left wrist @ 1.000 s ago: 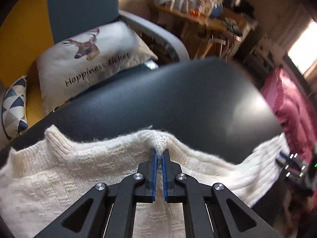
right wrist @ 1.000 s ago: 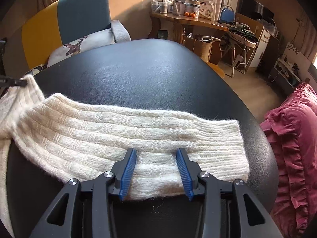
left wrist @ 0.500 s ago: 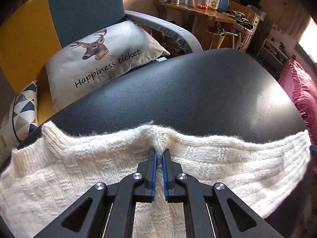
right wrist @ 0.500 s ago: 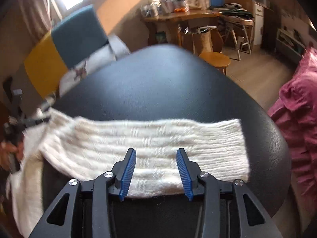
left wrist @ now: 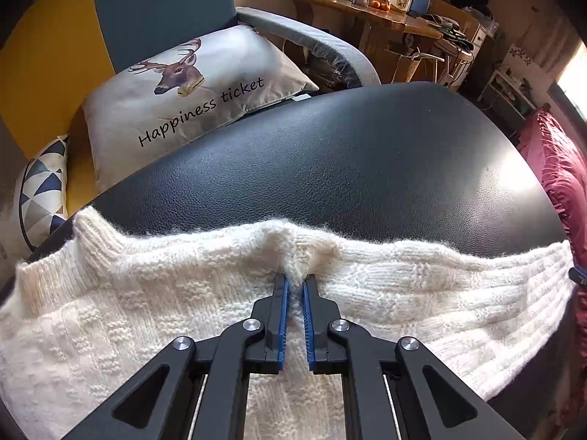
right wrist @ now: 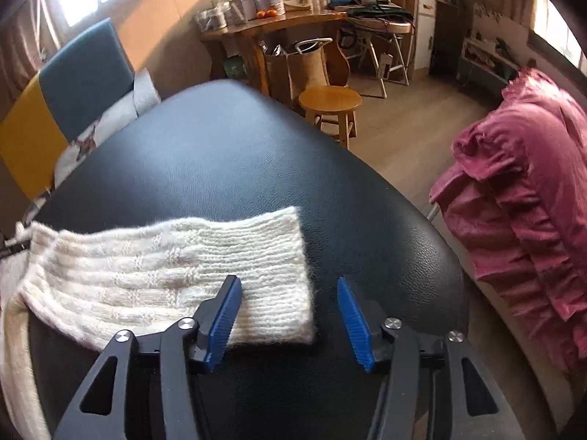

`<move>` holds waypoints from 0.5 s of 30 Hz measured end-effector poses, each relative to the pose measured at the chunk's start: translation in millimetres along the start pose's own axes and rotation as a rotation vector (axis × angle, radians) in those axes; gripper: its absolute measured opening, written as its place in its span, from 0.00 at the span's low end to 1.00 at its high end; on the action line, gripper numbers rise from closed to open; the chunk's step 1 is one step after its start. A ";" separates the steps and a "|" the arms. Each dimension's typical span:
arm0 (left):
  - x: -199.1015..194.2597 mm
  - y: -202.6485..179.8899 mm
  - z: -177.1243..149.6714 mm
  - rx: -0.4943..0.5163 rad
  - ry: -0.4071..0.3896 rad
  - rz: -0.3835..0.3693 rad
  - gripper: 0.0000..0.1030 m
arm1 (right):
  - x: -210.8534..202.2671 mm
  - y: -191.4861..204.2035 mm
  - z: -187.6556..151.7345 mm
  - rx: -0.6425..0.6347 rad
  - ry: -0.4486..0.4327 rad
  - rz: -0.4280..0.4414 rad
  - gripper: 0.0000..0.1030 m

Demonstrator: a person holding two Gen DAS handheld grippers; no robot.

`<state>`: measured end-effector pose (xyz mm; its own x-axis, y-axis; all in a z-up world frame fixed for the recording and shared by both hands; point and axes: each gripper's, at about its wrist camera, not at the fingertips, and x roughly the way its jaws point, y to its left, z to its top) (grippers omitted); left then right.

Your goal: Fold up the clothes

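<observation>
Cream knit sweater [left wrist: 154, 315] lies spread across near edge of black worktop [left wrist: 348, 168]. Left tool [left wrist: 294, 288] low, level, pointing forward; blue pads pinch raised ridge of knit at sweater's far edge. Right tool [right wrist: 290, 315] spread wide, empty, angled down over sleeve [right wrist: 190, 271]; left finger [right wrist: 223, 319] above cuff, right finger over bare worktop.

Home living rm: armchair [left wrist: 157, 18] w/ deer cushion [left wrist: 190, 88] sitting ahead-left of left gripper; cluttered wooden desk [right wrist: 279, 24] and stool [right wrist: 330, 104] standing ahead of right gripper.
</observation>
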<state>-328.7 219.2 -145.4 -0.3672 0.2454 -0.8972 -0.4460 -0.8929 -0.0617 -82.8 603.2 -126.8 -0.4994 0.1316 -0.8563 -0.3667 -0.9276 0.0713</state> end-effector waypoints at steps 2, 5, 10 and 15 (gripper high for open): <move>0.2 -2.8 -0.9 0.020 -0.007 0.018 0.08 | 2.1 19.2 -2.6 -0.112 0.007 -0.042 0.55; -0.8 -8.0 -3.7 0.051 -0.024 0.054 0.08 | -1.4 43.0 -1.2 -0.250 0.028 -0.075 0.12; -24.7 -2.7 -4.1 0.027 -0.105 0.036 0.07 | -49.4 74.7 3.9 -0.437 -0.057 -0.199 0.11; -10.5 -5.9 -3.0 0.058 -0.061 0.047 0.07 | -72.1 61.9 7.9 -0.426 -0.056 -0.259 0.11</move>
<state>-319.8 220.7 -136.9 -0.4367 0.2282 -0.8702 -0.4732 -0.8809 0.0065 -75.7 539.1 -56.6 -0.4803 0.3844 -0.7884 -0.1368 -0.9207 -0.3656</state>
